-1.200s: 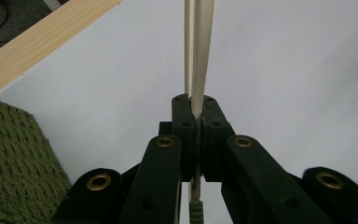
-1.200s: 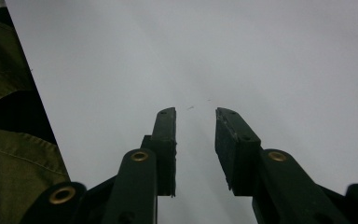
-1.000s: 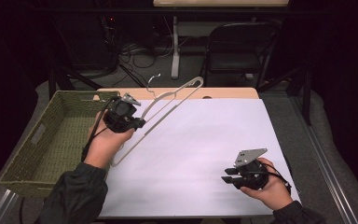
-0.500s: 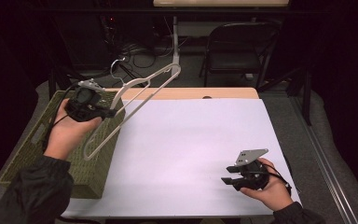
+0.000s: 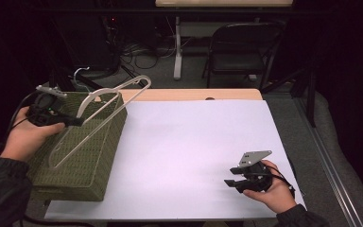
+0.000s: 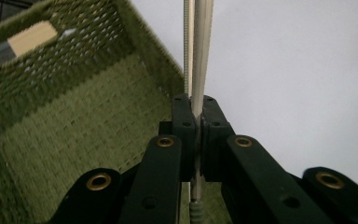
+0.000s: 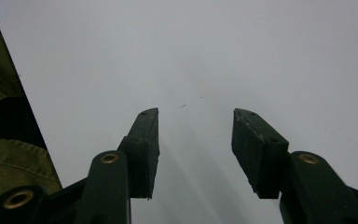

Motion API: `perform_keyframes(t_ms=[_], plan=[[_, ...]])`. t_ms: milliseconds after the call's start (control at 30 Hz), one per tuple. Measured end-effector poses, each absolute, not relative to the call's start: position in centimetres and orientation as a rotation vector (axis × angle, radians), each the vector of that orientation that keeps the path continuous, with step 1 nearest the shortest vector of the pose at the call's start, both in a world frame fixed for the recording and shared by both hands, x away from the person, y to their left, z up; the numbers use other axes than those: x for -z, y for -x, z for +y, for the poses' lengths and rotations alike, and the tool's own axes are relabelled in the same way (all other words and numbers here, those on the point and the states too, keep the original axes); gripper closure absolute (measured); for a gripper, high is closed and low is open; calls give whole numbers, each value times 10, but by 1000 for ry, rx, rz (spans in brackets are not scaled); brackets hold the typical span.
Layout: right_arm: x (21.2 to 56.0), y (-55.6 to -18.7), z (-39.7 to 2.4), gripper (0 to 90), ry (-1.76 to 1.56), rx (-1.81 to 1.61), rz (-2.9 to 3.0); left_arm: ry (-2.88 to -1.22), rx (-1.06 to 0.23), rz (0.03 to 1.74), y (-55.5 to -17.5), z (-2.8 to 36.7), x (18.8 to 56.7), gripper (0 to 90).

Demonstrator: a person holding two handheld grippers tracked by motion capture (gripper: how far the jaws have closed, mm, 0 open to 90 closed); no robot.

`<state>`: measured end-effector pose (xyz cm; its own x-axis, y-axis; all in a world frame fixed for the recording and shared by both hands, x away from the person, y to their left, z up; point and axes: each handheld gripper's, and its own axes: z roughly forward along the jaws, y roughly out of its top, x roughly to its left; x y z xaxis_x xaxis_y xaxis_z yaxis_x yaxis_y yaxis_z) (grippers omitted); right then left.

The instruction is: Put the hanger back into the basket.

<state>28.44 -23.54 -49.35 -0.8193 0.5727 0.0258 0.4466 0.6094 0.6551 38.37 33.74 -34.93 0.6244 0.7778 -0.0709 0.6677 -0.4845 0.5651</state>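
A pale clothes hanger hangs tilted over a green woven basket at the table's left edge. My left gripper is shut on the hanger's thin bar, and its hook points up and to the back. In the left gripper view the jaws pinch the hanger above the basket's floor. My right gripper rests in a hand near the table's front right corner. Its jaws have just been opening, and in the right gripper view the gripper has only white sheet between its pads.
A white sheet covers most of the table, with a strip of wood bare at the back edge. Behind the table stand a dark folding chair and a white stand with cables on the floor.
The left hand has carried the hanger leftward, from over the white sheet to above the basket. The right hand has stayed in place.
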Motion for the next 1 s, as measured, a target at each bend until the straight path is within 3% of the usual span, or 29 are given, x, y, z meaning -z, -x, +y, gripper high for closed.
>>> perform_keyframes(t_ms=[467,1000], plan=[[496,-287,-231,518,-847,-1007,2641,-2261,-281,1195,-374,411,356,874],[499,-286,-234,524,-864,-1003,2635,-2265,-274,1199,-370,442,369,874]])
